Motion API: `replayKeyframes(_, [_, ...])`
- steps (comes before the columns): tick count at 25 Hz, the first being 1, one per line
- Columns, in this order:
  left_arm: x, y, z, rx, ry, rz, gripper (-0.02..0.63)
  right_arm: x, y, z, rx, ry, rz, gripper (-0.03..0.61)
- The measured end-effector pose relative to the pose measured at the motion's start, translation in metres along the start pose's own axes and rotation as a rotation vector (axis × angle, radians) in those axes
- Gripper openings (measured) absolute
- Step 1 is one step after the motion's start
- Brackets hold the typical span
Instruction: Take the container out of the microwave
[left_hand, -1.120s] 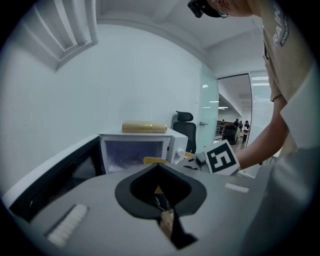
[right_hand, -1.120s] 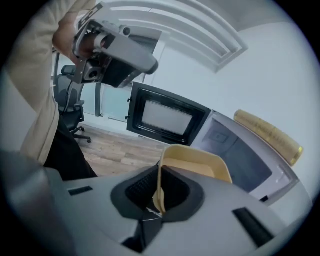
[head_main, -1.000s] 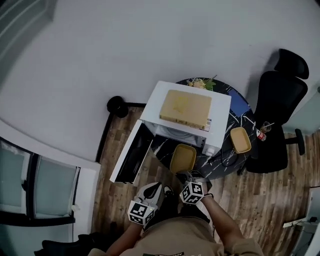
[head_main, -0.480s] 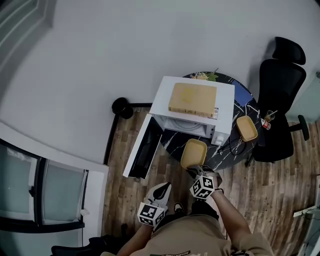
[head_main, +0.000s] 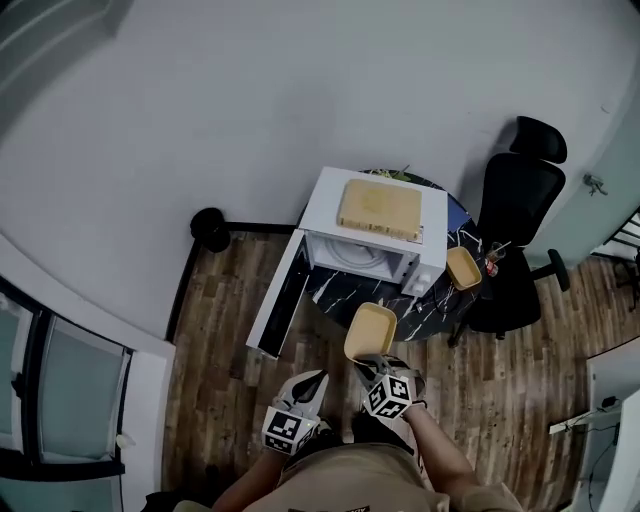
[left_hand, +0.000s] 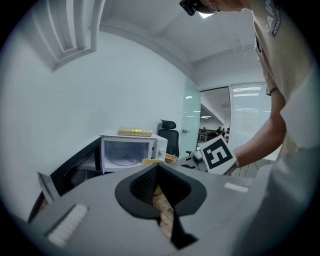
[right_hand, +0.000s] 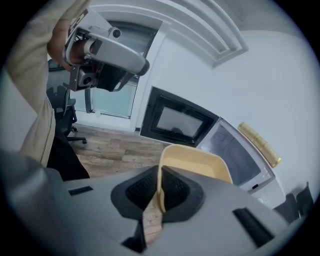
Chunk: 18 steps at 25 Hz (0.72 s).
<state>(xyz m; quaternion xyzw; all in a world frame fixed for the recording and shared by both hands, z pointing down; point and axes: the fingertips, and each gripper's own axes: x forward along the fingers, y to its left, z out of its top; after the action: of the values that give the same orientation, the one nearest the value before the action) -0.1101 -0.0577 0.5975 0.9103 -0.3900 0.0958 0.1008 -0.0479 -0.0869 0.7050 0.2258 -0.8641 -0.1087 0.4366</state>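
The white microwave (head_main: 375, 232) stands on a dark round table (head_main: 340, 290) with its door (head_main: 280, 295) swung open to the left. My right gripper (head_main: 375, 365) is shut on the near rim of a yellow container (head_main: 370, 330), held out in front of the microwave at the table's near edge. In the right gripper view the container (right_hand: 197, 162) rises from between the jaws of the right gripper (right_hand: 159, 175), with the microwave (right_hand: 235, 150) behind it. My left gripper (head_main: 300, 392) hangs beside it over the floor, jaws together, nothing in them; in its own view the left gripper (left_hand: 158, 170) faces the microwave (left_hand: 127, 150).
A second yellow container (head_main: 463, 268) sits on the table right of the microwave. A flat tan pack (head_main: 380, 205) lies on the microwave's top. A black office chair (head_main: 520, 225) stands at the right, a black round object (head_main: 208, 228) by the wall. Wood floor surrounds the table.
The view has drawn back from the microwave. The right gripper has come back toward me with the yellow container still in its jaws. The left gripper stays low and shut.
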Motion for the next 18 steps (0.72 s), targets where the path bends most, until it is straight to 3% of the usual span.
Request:
replayKeyframes(5, [-0.01, 0.001, -0.009, -0.027, -0.014, -0.019, 0.008, -0.017, 0.026, 0.011, 0.024, 0.011, 0.022, 0.009])
replayKeyframes(18, [-0.015, -0.032, 0.004, 0.007, -0.017, -0.011, 0.008, -0.058, 0.042, 0.012, -0.021, -0.035, 0.029, 0.009])
